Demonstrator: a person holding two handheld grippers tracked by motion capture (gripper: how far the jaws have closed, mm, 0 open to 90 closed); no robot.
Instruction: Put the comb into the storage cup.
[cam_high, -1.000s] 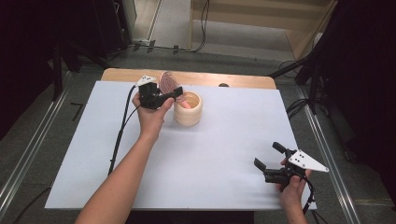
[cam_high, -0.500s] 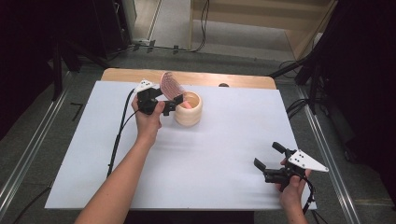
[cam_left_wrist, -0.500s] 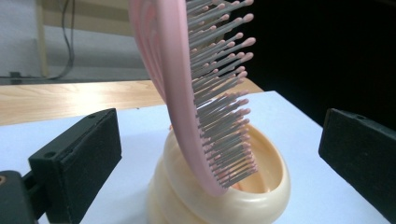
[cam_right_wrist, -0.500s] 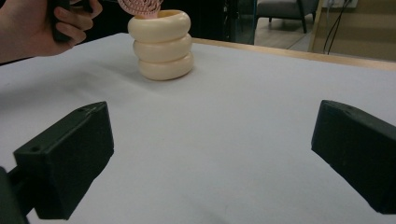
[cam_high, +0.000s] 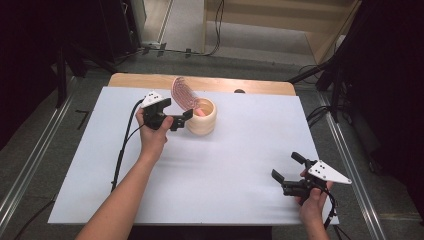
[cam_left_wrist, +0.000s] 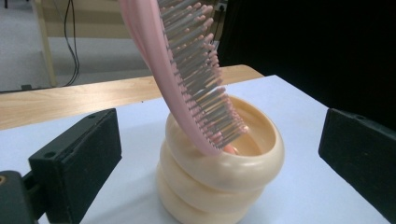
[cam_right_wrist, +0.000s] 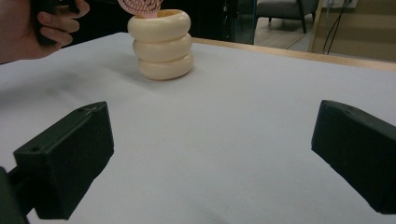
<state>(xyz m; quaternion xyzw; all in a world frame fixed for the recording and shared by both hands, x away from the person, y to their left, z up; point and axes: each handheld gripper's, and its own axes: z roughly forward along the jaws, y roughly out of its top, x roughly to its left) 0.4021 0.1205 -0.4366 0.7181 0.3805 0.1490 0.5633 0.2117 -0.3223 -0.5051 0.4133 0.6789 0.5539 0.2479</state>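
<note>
- The pink hairbrush (cam_left_wrist: 187, 70) stood handle-down in the cream ringed holder (cam_left_wrist: 219, 182), leaning steeply over the rim toward my left tool (cam_high: 176, 117); I judged it could tip out, or drag the light holder over, if anything nudged it.
- Brush and holder sat straight ahead of the left tool, in line with the gap between its jaws, close but untouched.
- The left tool's jaws had just been opening and stood spread wide, gripping nothing; backing away carelessly could clip the holder's side with a jaw.
- My right tool (cam_high: 290, 175) hovered low over the counter (cam_high: 240, 165), jaws apart and empty, well away from the holder.
</note>
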